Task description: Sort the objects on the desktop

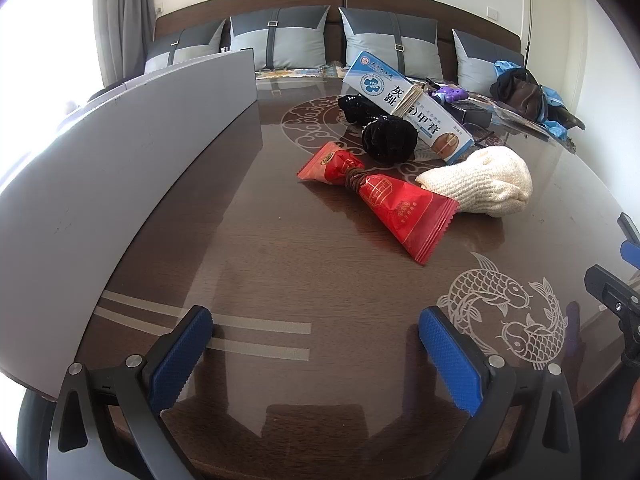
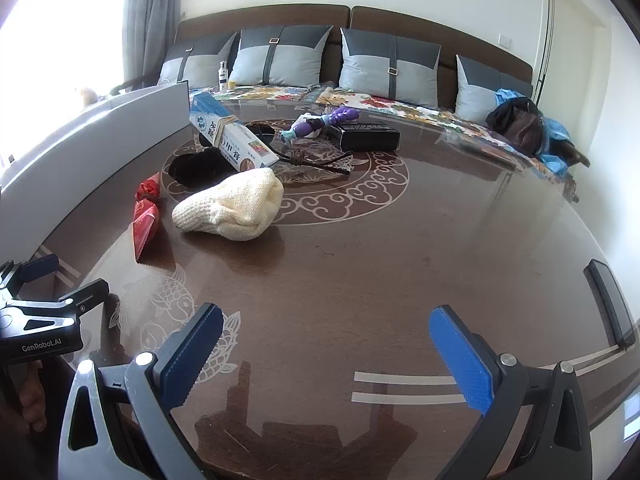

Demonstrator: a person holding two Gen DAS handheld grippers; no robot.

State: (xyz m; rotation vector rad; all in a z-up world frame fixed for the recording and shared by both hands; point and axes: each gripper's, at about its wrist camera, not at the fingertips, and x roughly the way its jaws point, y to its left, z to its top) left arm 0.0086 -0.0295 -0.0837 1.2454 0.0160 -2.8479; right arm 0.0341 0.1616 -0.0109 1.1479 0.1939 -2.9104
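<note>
1. Sorting looks unstarted: the crinkly red snack packet (image 1: 380,200), knitted cream glove (image 1: 480,184), fuzzy black scrunchie (image 1: 390,140) and glossy ointment box (image 1: 408,104) lie clustered mid-worktop (image 1: 300,300).
2. The grey bin (image 1: 120,152) stands at the left.
3. Left hand-held gripper (image 1: 316,356) and right hand-held gripper (image 2: 326,356) hover with jaws spread, empty.

A: Bare table (image 2: 360,264) ahead of both grippers?

B: Yes. Grey bin wall (image 1: 120,168) blocks the left; red packet (image 1: 380,200), cream cloth (image 2: 236,208), box (image 1: 408,100) clutter centre.
</note>
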